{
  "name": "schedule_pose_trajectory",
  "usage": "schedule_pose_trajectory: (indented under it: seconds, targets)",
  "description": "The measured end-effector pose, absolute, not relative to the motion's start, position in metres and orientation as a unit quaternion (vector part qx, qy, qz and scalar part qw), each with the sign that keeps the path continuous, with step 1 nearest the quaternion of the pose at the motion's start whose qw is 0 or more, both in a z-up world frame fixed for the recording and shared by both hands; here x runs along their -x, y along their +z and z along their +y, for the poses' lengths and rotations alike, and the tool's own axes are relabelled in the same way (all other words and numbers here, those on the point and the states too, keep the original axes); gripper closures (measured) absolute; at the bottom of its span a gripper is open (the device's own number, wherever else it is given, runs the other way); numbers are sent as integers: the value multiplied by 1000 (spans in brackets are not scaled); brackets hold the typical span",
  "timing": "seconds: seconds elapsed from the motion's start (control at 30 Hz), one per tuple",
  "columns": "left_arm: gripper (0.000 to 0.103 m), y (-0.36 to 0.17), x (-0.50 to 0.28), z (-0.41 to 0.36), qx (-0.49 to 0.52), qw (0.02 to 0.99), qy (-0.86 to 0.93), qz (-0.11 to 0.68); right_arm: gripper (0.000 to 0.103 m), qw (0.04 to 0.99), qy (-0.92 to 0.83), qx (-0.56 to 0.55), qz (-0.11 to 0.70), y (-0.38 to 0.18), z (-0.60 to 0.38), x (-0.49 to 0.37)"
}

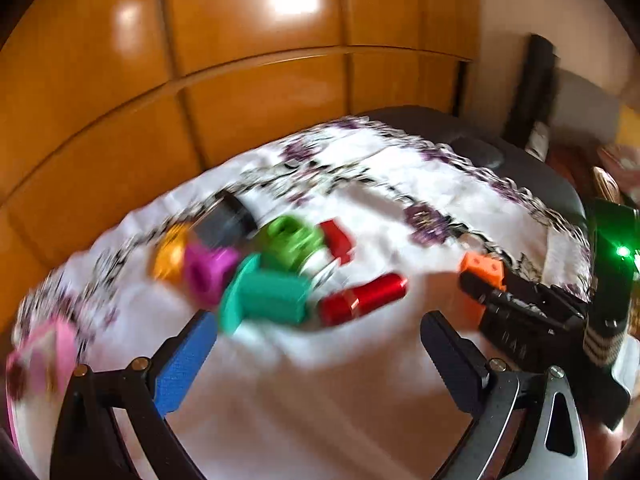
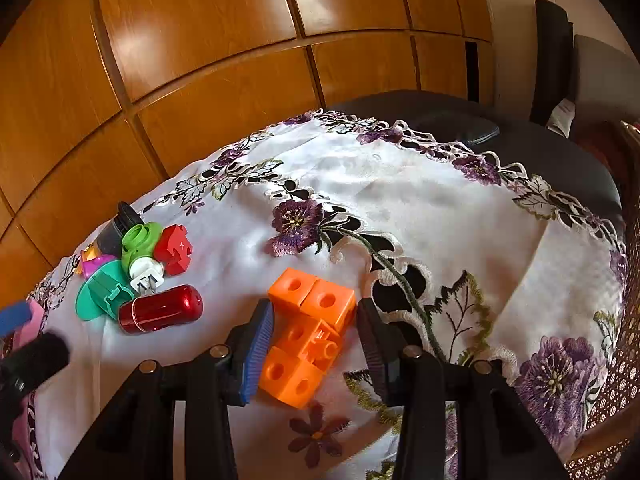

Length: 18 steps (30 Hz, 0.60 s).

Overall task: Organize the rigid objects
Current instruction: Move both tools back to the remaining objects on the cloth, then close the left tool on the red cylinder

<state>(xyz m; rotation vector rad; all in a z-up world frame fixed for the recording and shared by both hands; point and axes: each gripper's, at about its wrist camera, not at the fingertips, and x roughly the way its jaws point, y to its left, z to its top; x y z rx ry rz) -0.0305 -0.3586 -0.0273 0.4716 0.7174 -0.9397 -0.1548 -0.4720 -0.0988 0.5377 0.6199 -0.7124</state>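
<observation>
An orange cluster of linked cubes lies on the white flowered cloth, and my right gripper is shut on it, a pad against each side. In the blurred left wrist view the same orange cubes show at the right gripper's tip. My left gripper stands open with nothing between its fingers, just in front of a pile: red cylinder, teal spool, green ring, red block, magenta piece, gold piece and dark grey cylinder.
A pink object lies at the cloth's left edge. Wooden cabinet doors rise behind the table. A dark cushion sits past the cloth's far edge, and a woven mat at the right.
</observation>
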Motion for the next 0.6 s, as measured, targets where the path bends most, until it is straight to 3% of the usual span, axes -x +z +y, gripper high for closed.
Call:
schedule_pose_trajectory:
  seconds: [0.23, 0.47, 0.6]
  targets:
    - [3, -45, 6, -399, -213, 751, -491, 386, 60, 857, -334, -265, 288, -99, -474, 157]
    - [21, -55, 4, -410, -193, 715, -539, 401, 60, 858, -332, -271, 283, -99, -474, 158]
    - [25, -64, 12, -405, -195, 677, -560, 435, 60, 858, -332, -271, 283, -100, -474, 159]
